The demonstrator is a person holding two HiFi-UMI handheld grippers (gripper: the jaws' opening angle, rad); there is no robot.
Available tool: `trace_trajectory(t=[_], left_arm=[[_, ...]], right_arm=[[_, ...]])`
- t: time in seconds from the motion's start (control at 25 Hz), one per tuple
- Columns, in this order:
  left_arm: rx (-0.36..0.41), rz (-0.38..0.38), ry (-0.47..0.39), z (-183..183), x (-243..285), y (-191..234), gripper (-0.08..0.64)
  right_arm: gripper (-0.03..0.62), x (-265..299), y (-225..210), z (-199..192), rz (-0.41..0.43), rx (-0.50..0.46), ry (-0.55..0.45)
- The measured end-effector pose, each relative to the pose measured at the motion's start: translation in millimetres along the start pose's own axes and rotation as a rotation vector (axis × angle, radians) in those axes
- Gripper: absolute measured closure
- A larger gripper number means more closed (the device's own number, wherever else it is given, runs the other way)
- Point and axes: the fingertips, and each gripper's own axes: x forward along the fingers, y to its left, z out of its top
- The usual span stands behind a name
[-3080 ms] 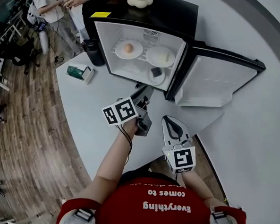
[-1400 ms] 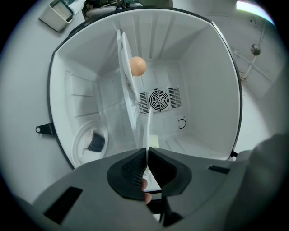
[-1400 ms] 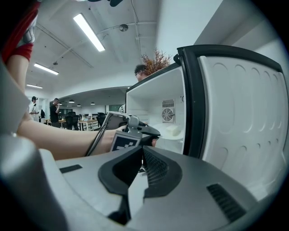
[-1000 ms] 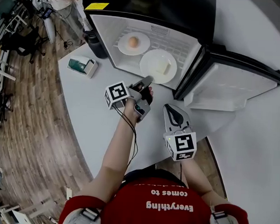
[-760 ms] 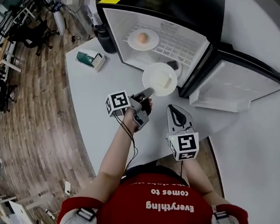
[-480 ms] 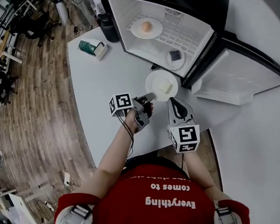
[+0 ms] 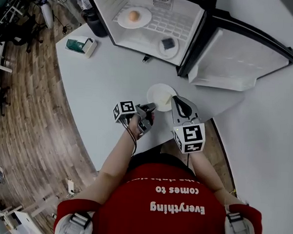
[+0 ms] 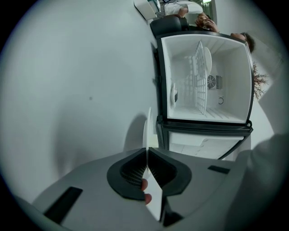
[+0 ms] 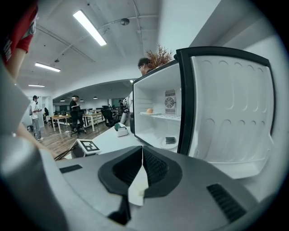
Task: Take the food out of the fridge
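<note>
While the black mini fridge (image 7: 212, 14) stands open at the far end of the white surface (image 7: 109, 77), its door swung aside for access, a white plate (image 7: 159, 93) with pale food (image 7: 165, 99) is held low near the surface's front edge, apparently level so nothing slides off. The left gripper (image 7: 153, 107) fingers are clamped on its rim. The right gripper (image 7: 175, 100) fingers are closed, empty, just beside it. An egg-like item (image 7: 134, 15) and a dark item (image 7: 168, 43) are left plated inside.

An open-plan office — rows of desks (image 9: 61, 118), swivel chairs (image 9: 76, 121), strip ceiling lights (image 9: 90, 28), wood-plank floor (image 7: 23, 111).
</note>
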Motion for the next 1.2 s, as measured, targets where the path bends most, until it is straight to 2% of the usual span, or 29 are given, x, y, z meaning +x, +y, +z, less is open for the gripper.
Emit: trace_trajectory(t=[0.44,0.64,0.8,0.96,1.2], left_arm=[[-0.005,0.054,0.032,-23.4,11.7,22.2,0.540],[0.072,0.145,0.028,-27.5,12.6,29.3,0.538],[0.145,0.184,0.074,-35.6,15.0,27.3,0.537],[0.228,0.237,0.137,-49.2,18.1,26.9,0.447],[0.335,0.352,0.215,-65.9,8.5,39.0,0.432]], right_arm=[[0.577,-13.0,9.2,-5.3,-0.013,0.020,0.000],[0.577,-16.9,17.5,-7.4,-0.006,0.015,0.004],[0.577,-18.4,18.8,-10.7,-0.004,0.014,0.015],[0.577,-20.2,17.0,-13.5,-0.006,0.012,0.017],[0.577,-26.2,15.6,-14.0,-0.006,0.024,0.007]])
